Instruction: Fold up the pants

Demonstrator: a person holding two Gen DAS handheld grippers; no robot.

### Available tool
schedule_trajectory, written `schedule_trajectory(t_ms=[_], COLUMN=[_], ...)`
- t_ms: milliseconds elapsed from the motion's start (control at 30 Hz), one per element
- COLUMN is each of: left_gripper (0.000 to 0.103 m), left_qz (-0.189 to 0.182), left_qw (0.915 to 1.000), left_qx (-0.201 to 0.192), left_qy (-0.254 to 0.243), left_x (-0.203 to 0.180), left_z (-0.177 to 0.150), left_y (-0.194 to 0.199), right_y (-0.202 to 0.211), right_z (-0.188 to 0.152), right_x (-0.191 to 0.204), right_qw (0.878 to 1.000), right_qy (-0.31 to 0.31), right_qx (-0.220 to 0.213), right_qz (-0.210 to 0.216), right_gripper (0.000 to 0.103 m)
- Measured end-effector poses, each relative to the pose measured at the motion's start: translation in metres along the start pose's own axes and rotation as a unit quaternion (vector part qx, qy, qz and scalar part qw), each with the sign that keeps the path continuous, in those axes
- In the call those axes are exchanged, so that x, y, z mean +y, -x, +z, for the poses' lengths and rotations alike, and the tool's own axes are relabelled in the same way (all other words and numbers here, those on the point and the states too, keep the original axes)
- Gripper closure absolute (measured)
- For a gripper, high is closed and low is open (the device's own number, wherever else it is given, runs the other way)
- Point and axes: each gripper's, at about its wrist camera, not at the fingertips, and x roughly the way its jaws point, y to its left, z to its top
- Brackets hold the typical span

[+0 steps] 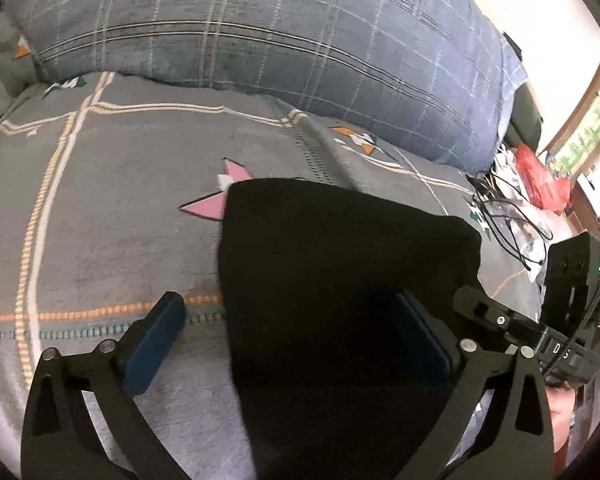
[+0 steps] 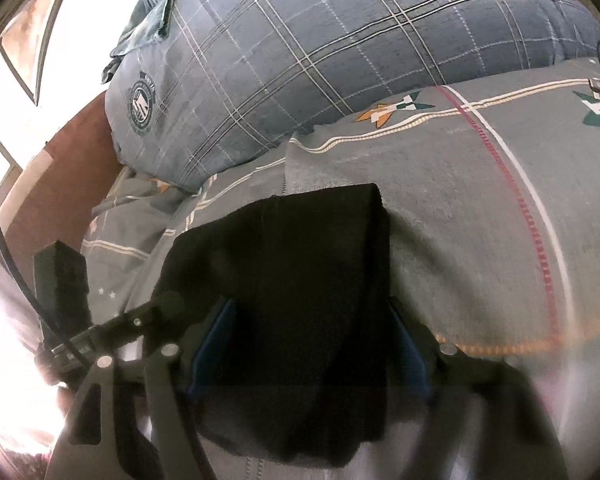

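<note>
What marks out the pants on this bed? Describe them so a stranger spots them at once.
Start at the big blue plaid pillow at the far side, then come down onto the grey patterned bedsheet. The pants are the plain black folded bundle lying there, beside a pink pointed motif. Nothing else on the sheet is solid black and unpatterned.

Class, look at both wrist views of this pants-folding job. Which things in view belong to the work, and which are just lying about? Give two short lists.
Part of the job:
black pants
left gripper
right gripper
grey patterned bedspread, the folding surface

Just lying about:
blue plaid pillow
red bag
black cables
</note>
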Motion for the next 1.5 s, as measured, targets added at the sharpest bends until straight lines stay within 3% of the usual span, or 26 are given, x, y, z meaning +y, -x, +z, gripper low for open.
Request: schedule_trajectory(t_ms=[33, 100, 133, 200, 267, 400, 567, 867, 933, 1000, 1100, 1267, 1400, 1500], left_gripper=[0.001, 0.030, 0.032, 0.052, 0.055, 0.055, 0.055, 0.055, 0.044, 0.019, 0.012, 0.012, 0.012, 0.012], left_qz=[-0.003, -0.018, -0.024, -0.022, -0.030, -0.031, 0.006, 0.074, 0.074, 0.073, 0.081, 0.136, 0.164, 0.177], left_qw=[1.0000, 0.9996, 0.9994, 0.9994, 0.9992, 0.9989, 0.9981, 0.9972, 0.9970, 0.9963, 0.9949, 0.9892, 0.9847, 0.9829], left_qx=[-0.002, 0.002, 0.007, 0.002, -0.003, -0.028, -0.056, -0.013, 0.004, -0.003, -0.001, -0.039, -0.047, -0.039], left_qy=[-0.006, -0.021, -0.023, -0.027, -0.026, -0.020, -0.024, 0.001, 0.021, 0.046, 0.061, 0.039, 0.035, 0.033], left_x=[-0.002, -0.007, -0.009, -0.011, -0.008, 0.001, 0.024, 0.091, 0.105, 0.115, 0.122, 0.106, 0.105, 0.108], left_z=[0.000, 0.000, 0.001, 0.004, 0.010, 0.032, 0.066, 0.089, 0.086, 0.083, 0.084, 0.095, 0.109, 0.112], left_y=[-0.001, 0.000, 0.003, 0.013, 0.027, 0.058, 0.080, 0.027, 0.014, 0.011, 0.013, 0.036, 0.039, 0.029], right_y=[0.000, 0.007, 0.011, 0.022, 0.032, 0.042, 0.017, -0.093, -0.118, -0.122, -0.106, -0.068, -0.061, -0.082], right_z=[0.000, -0.001, -0.002, -0.002, 0.000, 0.017, 0.048, 0.076, 0.074, 0.068, 0.066, 0.076, 0.093, 0.094], right_x=[-0.001, -0.003, -0.001, 0.016, 0.033, 0.066, 0.098, 0.099, 0.094, 0.089, 0.083, 0.101, 0.129, 0.143], right_qw=[1.000, 1.000, 1.000, 0.999, 0.999, 0.996, 0.993, 0.997, 0.997, 0.997, 0.996, 0.991, 0.989, 0.984], right_qy=[0.001, -0.013, -0.017, 0.008, 0.030, 0.065, 0.081, 0.062, 0.074, 0.077, 0.073, 0.105, 0.141, 0.172], right_qx=[-0.002, -0.015, -0.019, -0.031, -0.042, -0.059, -0.071, -0.017, 0.004, 0.001, -0.002, -0.043, -0.046, -0.033], right_qz=[0.000, 0.009, 0.014, -0.002, -0.003, 0.010, 0.039, 0.042, -0.002, -0.031, -0.041, -0.073, -0.016, -0.018], right_gripper=[0.040, 0.062, 0.065, 0.067, 0.068, 0.068, 0.068, 0.068, 0.063, 0.045, 0.040, 0.047, 0.066, 0.072])
